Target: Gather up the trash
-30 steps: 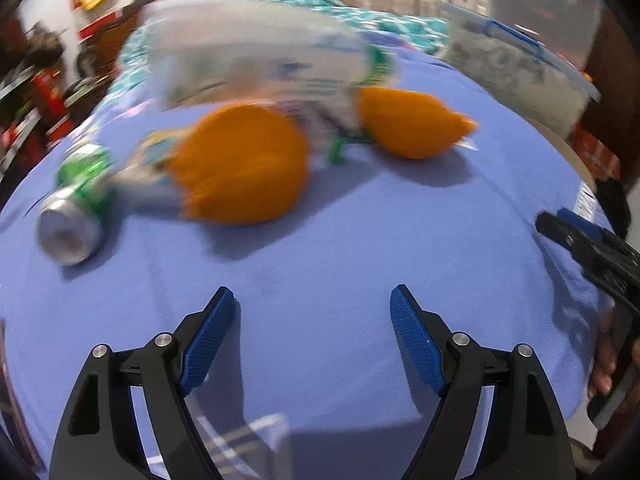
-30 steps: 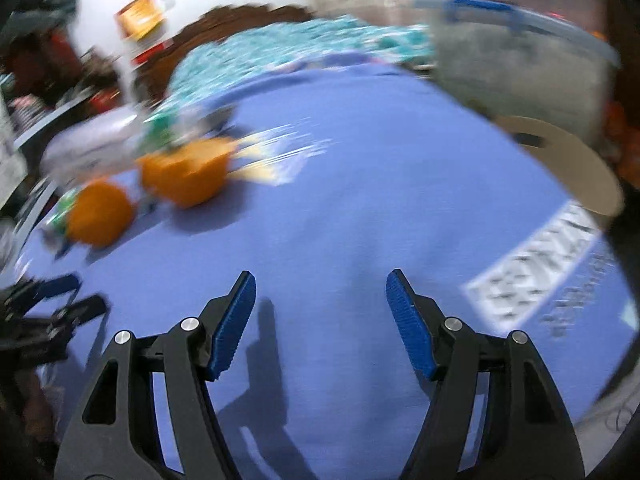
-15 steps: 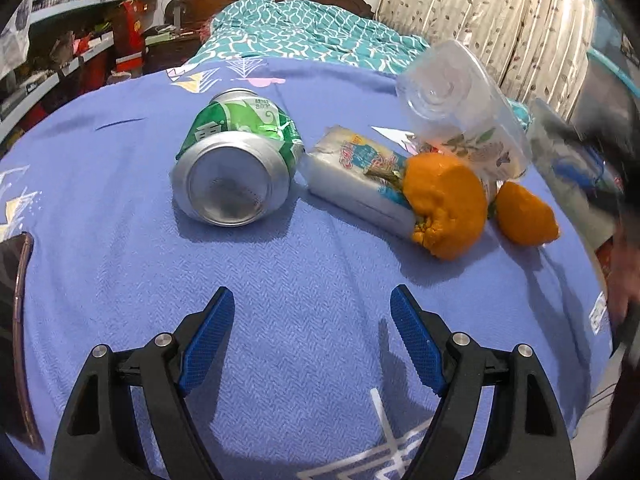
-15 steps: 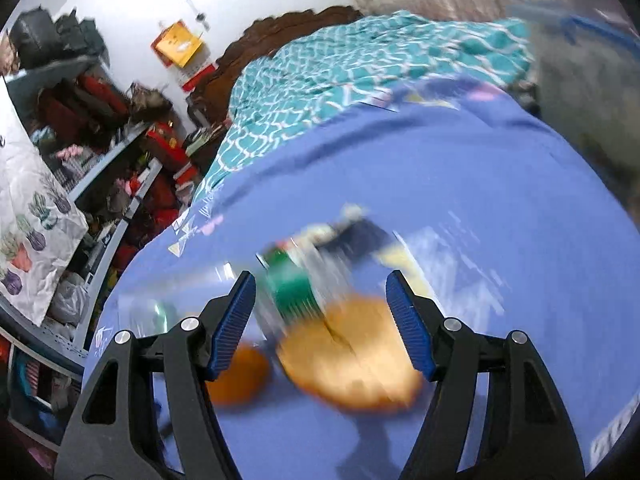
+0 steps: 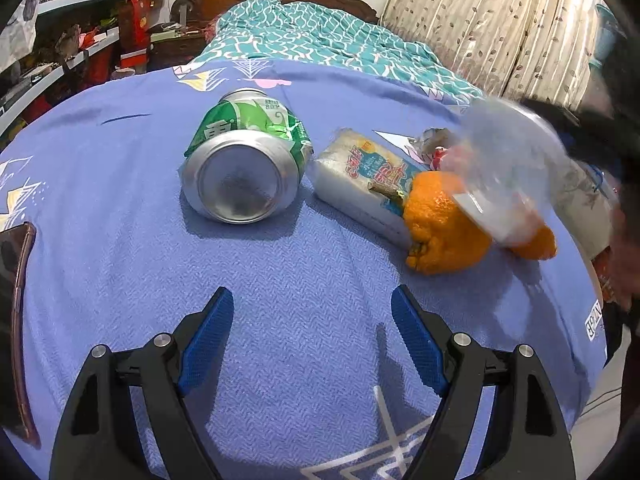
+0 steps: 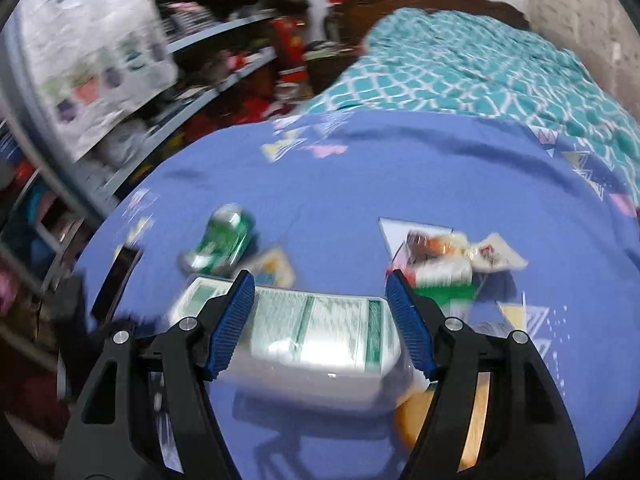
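Note:
A crushed green can lies on the blue cloth, its base toward my left gripper, which is open and empty a little short of it. Right of the can lie a white snack packet and orange peel. A clear plastic bottle is blurred above the peel. In the right wrist view the bottle lies crosswise between the fingers of my right gripper, which is open around it. The can lies beyond, wrappers to the right, peel below.
A dark phone-like slab lies at the cloth's left edge. A teal quilt covers the bed behind. Cluttered shelves stand on the left. Curtains hang at the back right. A hand shows at the right edge.
My left gripper has edged closer to the can. My right gripper has swung over the pile and its open fingers now stand on both sides of the plastic bottle, which has shifted.

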`<state>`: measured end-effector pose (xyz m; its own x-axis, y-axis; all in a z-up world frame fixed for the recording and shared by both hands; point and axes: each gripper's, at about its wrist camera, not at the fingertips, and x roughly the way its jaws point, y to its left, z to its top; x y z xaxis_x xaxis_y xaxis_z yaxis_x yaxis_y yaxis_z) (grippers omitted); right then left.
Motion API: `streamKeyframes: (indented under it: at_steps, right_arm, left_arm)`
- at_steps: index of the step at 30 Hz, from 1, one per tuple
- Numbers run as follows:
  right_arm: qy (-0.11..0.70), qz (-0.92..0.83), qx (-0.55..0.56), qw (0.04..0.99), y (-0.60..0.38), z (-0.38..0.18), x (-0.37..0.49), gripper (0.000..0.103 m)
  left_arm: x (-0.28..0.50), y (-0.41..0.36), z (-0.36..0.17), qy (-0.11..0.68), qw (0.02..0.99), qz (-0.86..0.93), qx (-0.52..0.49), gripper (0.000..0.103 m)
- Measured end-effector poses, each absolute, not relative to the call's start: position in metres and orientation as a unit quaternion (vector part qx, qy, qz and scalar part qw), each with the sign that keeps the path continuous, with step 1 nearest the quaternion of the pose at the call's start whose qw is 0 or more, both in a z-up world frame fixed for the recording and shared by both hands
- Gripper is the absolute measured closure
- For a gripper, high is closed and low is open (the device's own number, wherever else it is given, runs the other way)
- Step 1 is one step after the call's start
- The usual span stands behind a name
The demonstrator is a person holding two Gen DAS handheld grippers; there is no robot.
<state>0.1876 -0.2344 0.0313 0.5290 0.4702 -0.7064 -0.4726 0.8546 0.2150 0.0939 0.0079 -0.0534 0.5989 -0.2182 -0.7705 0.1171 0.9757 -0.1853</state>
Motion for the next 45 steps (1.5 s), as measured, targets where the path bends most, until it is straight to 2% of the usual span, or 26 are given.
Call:
streamKeyframes:
  at_steps: [1, 7, 9, 14, 22, 27, 32, 40, 45]
  right_arm:
    - [0.396, 0.282, -0.006, 0.874, -0.240, 0.031, 0.174, 0.029]
    - [0.402, 0.298, 0.004, 0.866, -0.258, 0.004, 0.116, 0.028]
    - [0.400, 0.289, 0.003, 0.870, -0.258, -0.007, 0.103, 0.024]
    - [0.372, 0.247, -0.052, 0.893, -0.238, -0.024, 0.076, 0.023]
    - [0.359, 0.225, -0.087, 0.901, -0.227, -0.019, 0.057, 0.023]
    - [0.355, 0.206, -0.090, 0.908, -0.243, -0.011, 0.055, 0.015]
    - [0.367, 0.179, -0.162, 0.898, -0.239, -0.027, 0.067, 0.012]
    - [0.368, 0.196, -0.205, 0.886, -0.226, -0.031, 0.074, 0.011]
    - [0.401, 0.213, -0.176, 0.874, -0.218, -0.035, 0.072, 0.025]
  left_arm:
    - [0.094, 0.007, -0.054, 0.438, 0.892, -0.093, -0.055, 0.025]
    - [0.094, 0.000, -0.055, 0.441, 0.893, -0.083, -0.043, 0.025]
    - [0.094, -0.002, -0.055, 0.442, 0.893, -0.079, -0.038, 0.025]
    - [0.094, -0.005, -0.056, 0.443, 0.893, -0.068, -0.029, 0.025]
    - [0.091, -0.004, -0.057, 0.444, 0.894, -0.063, -0.024, 0.025]
    - [0.090, -0.002, -0.058, 0.443, 0.894, -0.062, -0.027, 0.024]
    - [0.090, 0.000, -0.057, 0.442, 0.894, -0.063, -0.032, 0.024]
    - [0.090, 0.001, -0.056, 0.443, 0.894, -0.062, -0.032, 0.023]
    - [0.090, 0.007, -0.055, 0.441, 0.895, -0.052, -0.046, 0.023]
